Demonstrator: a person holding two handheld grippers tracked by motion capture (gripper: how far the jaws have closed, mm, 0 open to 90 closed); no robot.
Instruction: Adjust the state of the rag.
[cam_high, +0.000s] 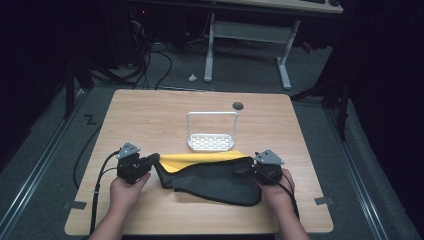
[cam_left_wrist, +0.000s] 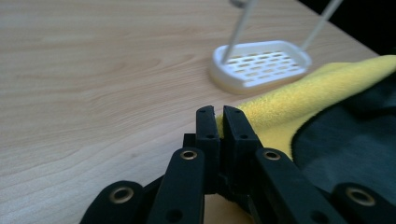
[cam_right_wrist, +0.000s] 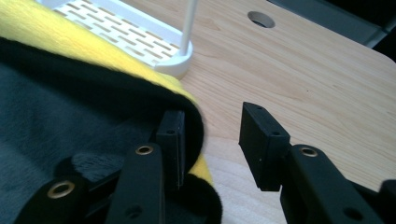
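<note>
Folding step: left gripper (cam_left_wrist: 218, 116) pinches cloth (cam_high: 210, 175) corner, right gripper (cam_right_wrist: 212, 140) parted (cloth edge loose between); next, smooth the fold.

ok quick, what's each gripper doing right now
left gripper: closed, with the yellow cloth touching one jaw; a grip cannot be told.
right gripper: open, jaws apart, dark cloth edge lying against one jaw.

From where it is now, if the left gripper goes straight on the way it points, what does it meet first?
Probably the yellow cloth lying just beyond the left gripper; farther along that line stands the white rack. Depth is hard to judge.
</note>
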